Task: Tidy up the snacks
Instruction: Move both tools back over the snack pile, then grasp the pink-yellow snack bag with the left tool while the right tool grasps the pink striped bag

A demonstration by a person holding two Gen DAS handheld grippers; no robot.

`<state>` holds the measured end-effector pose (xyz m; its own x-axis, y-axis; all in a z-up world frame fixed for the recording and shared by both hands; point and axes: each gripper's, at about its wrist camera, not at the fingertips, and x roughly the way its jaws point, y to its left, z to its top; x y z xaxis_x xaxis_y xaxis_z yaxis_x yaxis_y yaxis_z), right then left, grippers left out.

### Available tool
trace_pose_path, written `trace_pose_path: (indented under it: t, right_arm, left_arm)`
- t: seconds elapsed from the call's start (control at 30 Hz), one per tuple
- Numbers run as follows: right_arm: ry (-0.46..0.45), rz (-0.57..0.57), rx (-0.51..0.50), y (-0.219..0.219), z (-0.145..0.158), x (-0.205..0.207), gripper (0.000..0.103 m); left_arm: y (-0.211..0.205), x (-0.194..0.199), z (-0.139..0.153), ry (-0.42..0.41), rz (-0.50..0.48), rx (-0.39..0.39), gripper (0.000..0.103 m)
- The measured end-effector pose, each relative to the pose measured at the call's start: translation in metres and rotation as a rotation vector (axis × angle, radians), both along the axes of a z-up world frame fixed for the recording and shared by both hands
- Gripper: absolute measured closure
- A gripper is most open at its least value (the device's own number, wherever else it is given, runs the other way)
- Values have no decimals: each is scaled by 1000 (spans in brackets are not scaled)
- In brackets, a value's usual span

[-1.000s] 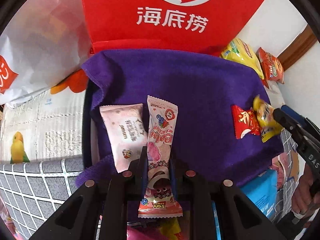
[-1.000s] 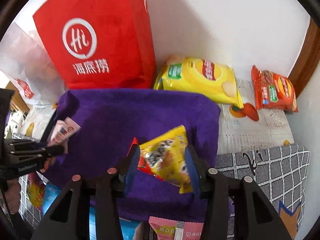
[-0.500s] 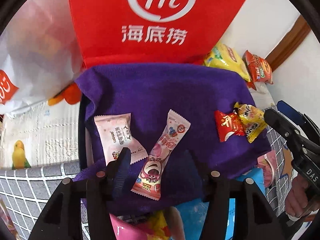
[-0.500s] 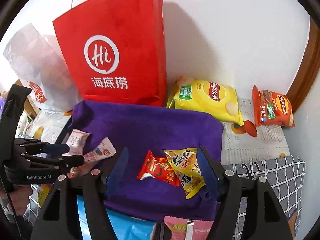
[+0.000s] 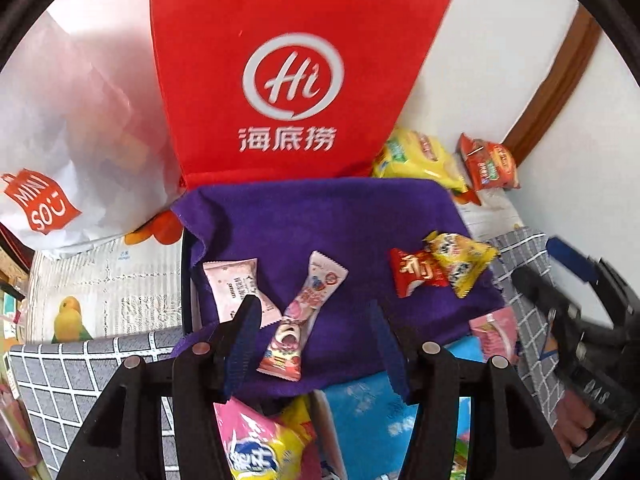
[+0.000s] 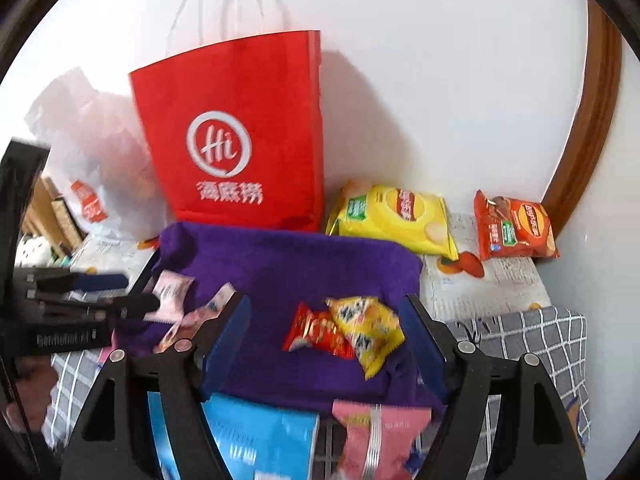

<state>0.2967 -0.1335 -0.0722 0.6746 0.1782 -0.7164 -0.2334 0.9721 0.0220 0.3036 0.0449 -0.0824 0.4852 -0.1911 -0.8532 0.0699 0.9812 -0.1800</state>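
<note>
We see a table (image 6: 532, 332) covered with a grey checked cloth and a printed sheet with birds and fruit. On it lie a purple towel (image 6: 288, 264), a yellow chip bag (image 6: 392, 220) and an orange chip bag (image 6: 514, 226) near the wall. A red paper bag (image 6: 236, 136) and a white plastic bag (image 5: 68, 128) stand behind the towel.

Blue packet (image 6: 256, 440) cut off by bottom edge, front tucked under purple cloth (image 6: 280, 264). Pink packet (image 6: 376, 436) print blurred, unreadable. White bag (image 5: 68, 128) contents only faint shapes, perhaps boxes. Red bag (image 5: 280, 80) top cropped in left wrist view.
</note>
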Motion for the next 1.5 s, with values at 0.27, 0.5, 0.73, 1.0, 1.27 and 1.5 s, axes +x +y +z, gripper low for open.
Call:
trace_pose_path:
  t: [0.27,0.5,0.73,1.0,1.27,1.5]
  right_arm:
    - [-24,-72,-20,-20,13,-57,27]
    - [8,-94,70,-45,21,-98,27]
    - [28,-101,66,-63,21,-132,27]
    - [28,-93,45,-74,21,-165,28]
    - [32,-94,4,-92,-3,-176,28]
    - [96,-138,50,-113,-47,-161,29]
  left_arm:
    - [-17,-33,29,-64,-24,17,49]
    - [-22,-78,35,-84,-29,36,49]
    - [-17,-118,25,-38,-2,29,49]
    - [-9,-149,26,-40,38,32,49]
    - [-4,-160,11,-10,63,14,49]
    - [1,-160,-13,30,64,23,49]
